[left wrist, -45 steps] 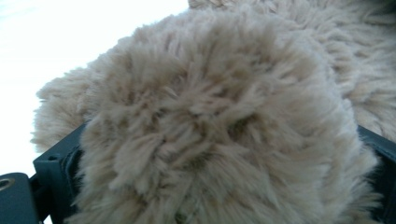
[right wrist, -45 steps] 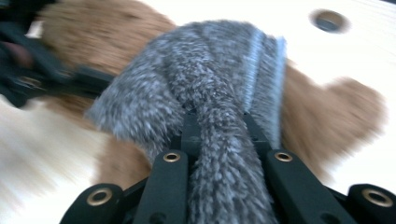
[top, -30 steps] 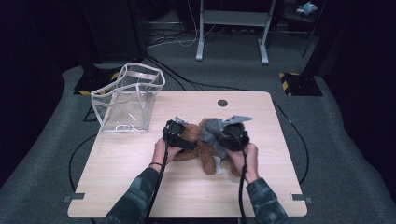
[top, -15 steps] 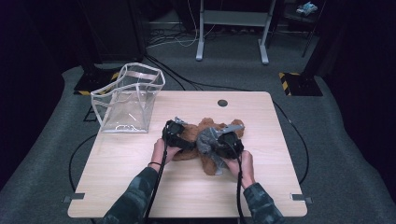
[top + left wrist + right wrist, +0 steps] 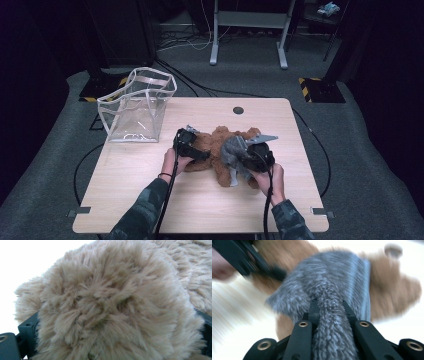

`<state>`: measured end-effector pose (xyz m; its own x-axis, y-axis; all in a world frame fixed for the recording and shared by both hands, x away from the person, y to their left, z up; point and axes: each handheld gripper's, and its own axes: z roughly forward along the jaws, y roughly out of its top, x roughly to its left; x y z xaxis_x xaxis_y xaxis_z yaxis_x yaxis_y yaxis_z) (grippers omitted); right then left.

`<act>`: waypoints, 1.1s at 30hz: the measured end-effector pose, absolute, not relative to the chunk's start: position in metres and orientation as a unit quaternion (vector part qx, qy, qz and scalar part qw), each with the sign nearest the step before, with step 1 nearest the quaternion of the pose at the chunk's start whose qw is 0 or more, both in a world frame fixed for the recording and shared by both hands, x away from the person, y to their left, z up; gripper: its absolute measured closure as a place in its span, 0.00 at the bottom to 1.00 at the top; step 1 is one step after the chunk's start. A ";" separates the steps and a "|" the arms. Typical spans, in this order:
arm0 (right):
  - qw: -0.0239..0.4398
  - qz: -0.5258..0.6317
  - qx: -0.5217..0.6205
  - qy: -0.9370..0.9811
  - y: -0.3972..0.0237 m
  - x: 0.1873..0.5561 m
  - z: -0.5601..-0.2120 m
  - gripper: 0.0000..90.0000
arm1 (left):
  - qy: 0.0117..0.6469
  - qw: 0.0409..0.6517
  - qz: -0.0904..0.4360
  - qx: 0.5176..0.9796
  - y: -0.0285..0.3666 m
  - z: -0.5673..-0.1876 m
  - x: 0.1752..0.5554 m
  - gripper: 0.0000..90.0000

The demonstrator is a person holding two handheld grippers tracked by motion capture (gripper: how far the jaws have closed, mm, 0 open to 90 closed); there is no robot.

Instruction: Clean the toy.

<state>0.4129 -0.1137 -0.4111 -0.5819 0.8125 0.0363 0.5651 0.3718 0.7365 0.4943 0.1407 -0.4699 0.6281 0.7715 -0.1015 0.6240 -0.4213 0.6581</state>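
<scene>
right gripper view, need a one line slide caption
Right hand-held gripper clamps a grey knitted cloth draped over a brown plush bear.

The right gripper view is motion-blurred: the brown plush toy (image 5: 394, 297) smears at right. In the left gripper view, fur (image 5: 112, 310) hides both jaws almost wholly.

We list: one clear plastic bag (image 5: 137, 106), upright at the wooden table's (image 5: 150, 195) far left corner; one round grommet (image 5: 238, 110) near its far edge.
</scene>
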 end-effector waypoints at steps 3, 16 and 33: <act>0.176 0.374 0.404 0.816 -0.088 0.423 -0.400 0.85 | 0.418 0.338 0.109 0.836 0.140 -0.470 0.494 0.03; 0.136 0.354 0.467 0.799 -0.119 0.431 -0.444 0.86 | 0.414 0.338 0.111 0.838 0.139 -0.471 0.495 0.03; 0.158 0.358 0.488 0.780 -0.172 0.418 -0.432 0.85 | 0.418 0.341 0.133 0.832 0.138 -0.462 0.490 0.01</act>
